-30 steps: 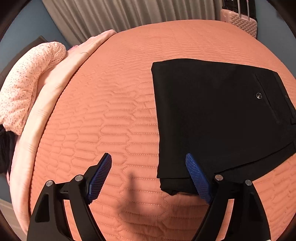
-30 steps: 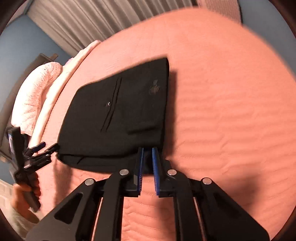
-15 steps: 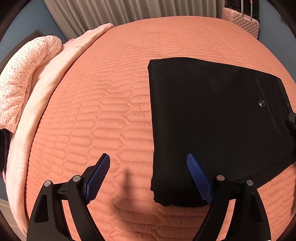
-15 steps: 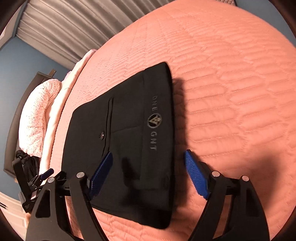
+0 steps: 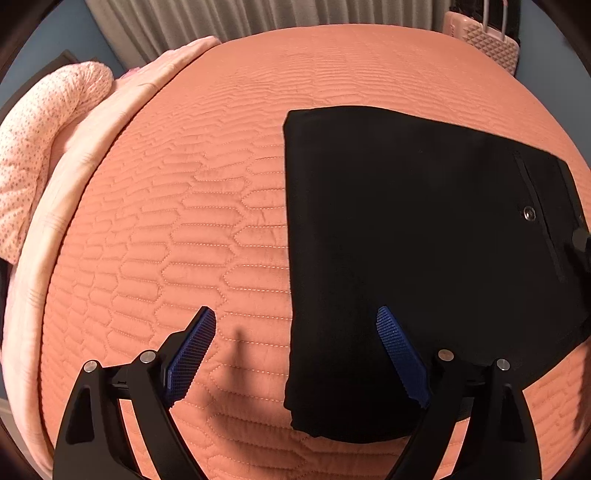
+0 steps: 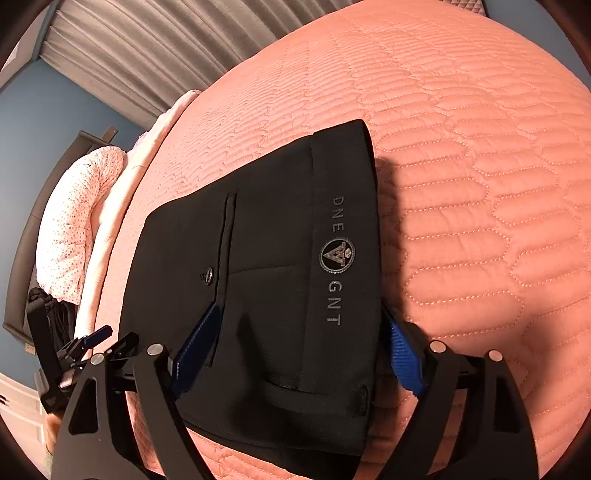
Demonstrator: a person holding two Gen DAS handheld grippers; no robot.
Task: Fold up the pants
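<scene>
The black pants [image 5: 406,240] lie folded into a flat rectangle on the orange quilted bed cover [image 5: 184,221]. In the right wrist view the pants [image 6: 266,280] show a back pocket with a button and a grey logo on the waistband. My left gripper [image 5: 295,350] is open and empty, low over the near left edge of the pants. My right gripper [image 6: 299,347] is open and empty, straddling the waistband end. The left gripper also shows in the right wrist view [image 6: 92,343] at the far left.
A pink speckled pillow [image 5: 44,155] and a pale pink folded sheet [image 5: 110,110] lie along the bed's left side. Grey curtains [image 5: 258,18] hang behind. A pink suitcase [image 5: 484,44] stands past the far right corner.
My right gripper has let go of the pants' edge and opened wide, then moved closer over the waistband. My left gripper stayed open and shifted slightly toward the pants.
</scene>
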